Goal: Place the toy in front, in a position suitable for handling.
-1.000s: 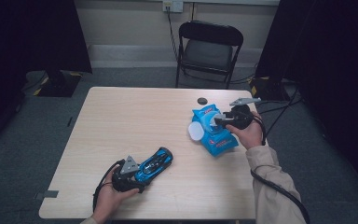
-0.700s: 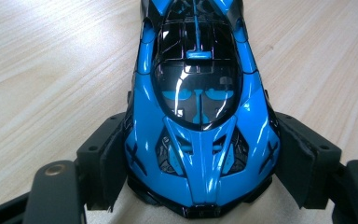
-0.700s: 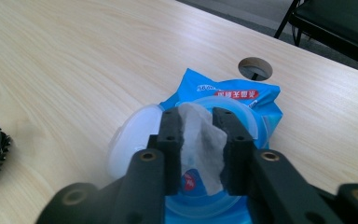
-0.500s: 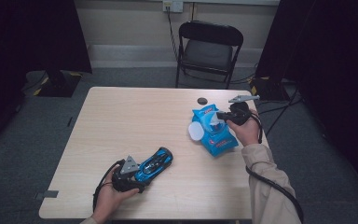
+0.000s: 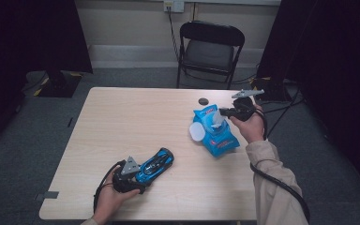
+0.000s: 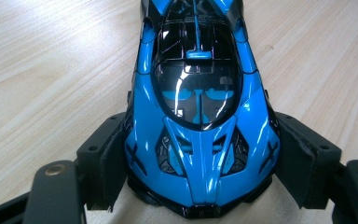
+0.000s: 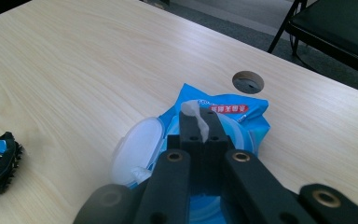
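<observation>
A glossy blue toy car (image 5: 155,164) lies on the table near its front edge, and my left gripper (image 5: 143,174) is shut on one end of it. In the left gripper view the black pads (image 6: 109,161) press both sides of the car (image 6: 198,116). At the right, a blue pack of wet wipes (image 5: 215,138) lies with its round white lid (image 5: 197,131) flipped open. My right gripper (image 5: 222,112) hovers over the pack's opening. Its jaws are shut on a white wipe (image 7: 191,109) that sticks up from the pack (image 7: 235,109).
The wooden table (image 5: 122,122) has a small round cable hole (image 5: 203,101) just beyond the pack. A black folding chair (image 5: 209,47) stands behind the far edge. Cables trail from both grippers, and dark curtains hang at both sides.
The right gripper has crept slightly toward the table's far edge above the pack. The left gripper and the car have stayed put.
</observation>
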The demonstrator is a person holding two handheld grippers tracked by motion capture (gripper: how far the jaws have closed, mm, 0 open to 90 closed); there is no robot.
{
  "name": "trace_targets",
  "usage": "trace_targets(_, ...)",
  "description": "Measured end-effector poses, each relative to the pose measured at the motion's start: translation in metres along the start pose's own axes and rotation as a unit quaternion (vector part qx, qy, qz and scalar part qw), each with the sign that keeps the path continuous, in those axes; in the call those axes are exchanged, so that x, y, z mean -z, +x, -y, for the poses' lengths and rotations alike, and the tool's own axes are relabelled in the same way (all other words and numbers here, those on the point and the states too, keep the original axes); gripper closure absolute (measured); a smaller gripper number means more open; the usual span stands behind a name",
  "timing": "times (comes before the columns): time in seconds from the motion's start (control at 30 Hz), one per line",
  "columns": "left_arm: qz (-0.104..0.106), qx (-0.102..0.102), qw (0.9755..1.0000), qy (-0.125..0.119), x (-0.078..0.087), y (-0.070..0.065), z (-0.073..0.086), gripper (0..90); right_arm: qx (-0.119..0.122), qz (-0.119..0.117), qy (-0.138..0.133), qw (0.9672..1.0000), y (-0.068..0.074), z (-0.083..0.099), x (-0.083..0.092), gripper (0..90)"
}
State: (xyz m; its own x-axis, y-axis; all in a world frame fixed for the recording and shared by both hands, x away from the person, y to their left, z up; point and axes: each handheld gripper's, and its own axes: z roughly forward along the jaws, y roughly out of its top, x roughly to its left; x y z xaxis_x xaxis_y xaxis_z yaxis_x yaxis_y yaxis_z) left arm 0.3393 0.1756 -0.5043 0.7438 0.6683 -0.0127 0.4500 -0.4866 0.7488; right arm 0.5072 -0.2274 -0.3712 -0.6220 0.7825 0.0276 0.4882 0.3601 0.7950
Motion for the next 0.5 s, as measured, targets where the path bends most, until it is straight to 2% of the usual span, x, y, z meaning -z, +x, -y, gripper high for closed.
trace_targets(0.3,0.0,0.002,1.0,-0.001,0.0,0.0,0.0,25.7,-0.007,0.004,-0.003,1.0,-0.002,-0.012,0.007,90.0)
trace_targets(0.5,0.0,0.003,1.0,-0.001,0.0,0.0,0.0,25.7,-0.01,-0.001,-0.019,0.9998,-0.002,-0.021,0.013,90.0)
